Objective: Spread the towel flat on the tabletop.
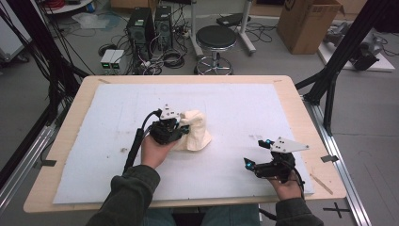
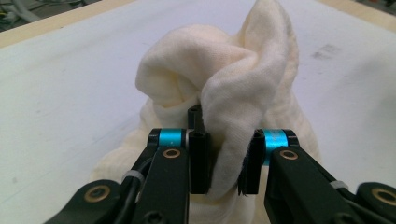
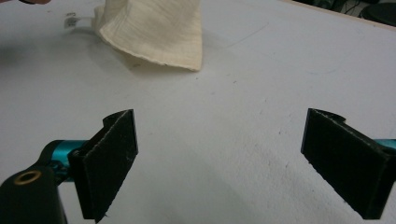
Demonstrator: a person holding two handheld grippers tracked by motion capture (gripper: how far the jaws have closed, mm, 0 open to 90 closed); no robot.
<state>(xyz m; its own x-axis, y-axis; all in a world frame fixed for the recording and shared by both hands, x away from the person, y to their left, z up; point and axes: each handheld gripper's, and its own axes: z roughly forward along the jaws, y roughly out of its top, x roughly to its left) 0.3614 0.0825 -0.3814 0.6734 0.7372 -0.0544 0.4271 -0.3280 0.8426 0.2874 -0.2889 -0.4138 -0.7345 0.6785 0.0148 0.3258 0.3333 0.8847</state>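
While the left gripper (image 2: pixel 223 161) is clamping a fold of the cream cloth (image 2: pixel 224 93) between its pads, the rest of that cloth is bunching up into a lumpy peak just past the jaws, with the lower part draping down onto the white mat (image 2: pixel 60 93). From the high view the left gripper (image 1: pixel 181 128) is sitting a bit left of the middle of the table, and the cloth (image 1: pixel 196 134) is spilling out to its right, one edge touching the mat. I think some of it is hanging clear of the surface, but the angle's not great for that.

The right gripper (image 3: pixel 219 158) is resting with its jaws spread wide and nothing between them, pointing across bare mat toward a corner of the cloth (image 3: pixel 159 32) that's well apart from it. In the high view it's (image 1: pixel 258 154) sitting near the front right corner of the mat, held by the person's right hand (image 1: pixel 287 188).

Going outward, the white mat (image 1: pixel 244 108) is covering most of a light wooden table (image 1: pixel 66 141). Beyond that, a black round stool (image 1: pixel 216 37), two computer towers (image 1: pixel 150 26) with a mess of cables, and a cardboard box (image 1: pixel 306 23) are sitting on a grey floor.
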